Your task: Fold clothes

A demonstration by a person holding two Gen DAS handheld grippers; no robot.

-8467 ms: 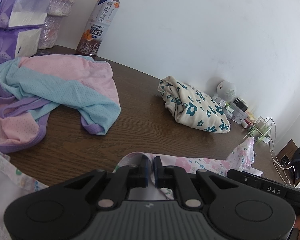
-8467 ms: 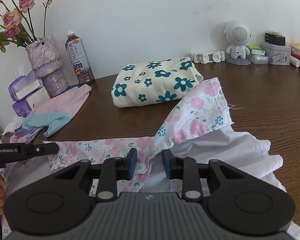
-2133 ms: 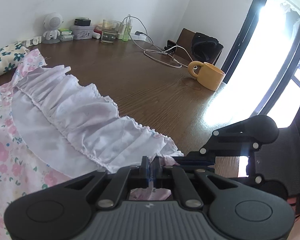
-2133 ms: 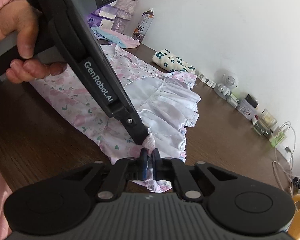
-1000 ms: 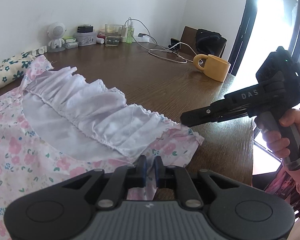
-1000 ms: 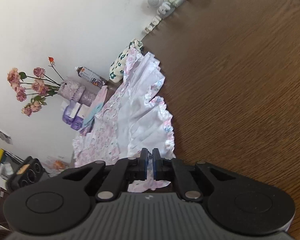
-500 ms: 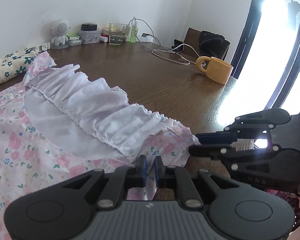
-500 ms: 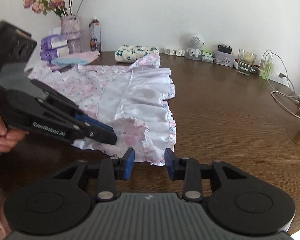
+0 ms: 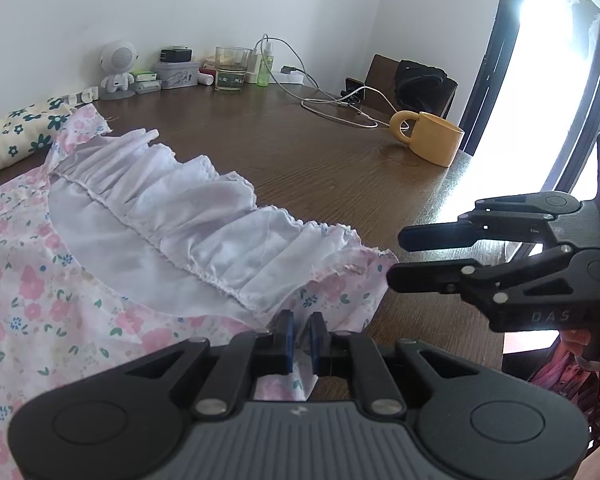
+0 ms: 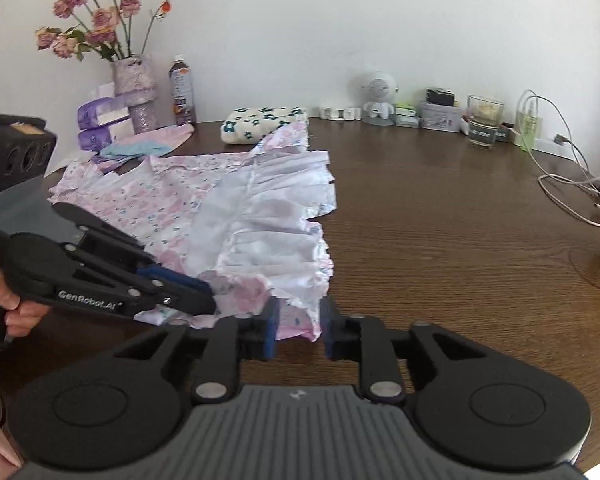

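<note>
A pink floral garment with a white ruffled lining (image 9: 148, 236) lies spread on the brown table (image 9: 340, 160); it also shows in the right wrist view (image 10: 236, 216). My left gripper (image 9: 300, 338) is shut on the garment's near hem, and it enters the right wrist view (image 10: 206, 300) from the left. My right gripper (image 10: 298, 330) is open, its jaws on either side of the hem's near corner without closing on it. In the left wrist view the right gripper (image 9: 396, 256) sits just right of that corner.
A folded cream cloth with teal flowers (image 10: 260, 118) and a pink-and-blue garment (image 10: 148, 146) lie at the back. A vase (image 10: 134, 92), bottle (image 10: 182, 92), tissue packs (image 10: 100, 120), glass (image 10: 482, 126), cables (image 10: 568, 184) and yellow mug (image 9: 432, 138) stand around the table.
My right gripper let go of the hem and opened, then came in low to the hem's near corner. My left gripper keeps its hold on the hem.
</note>
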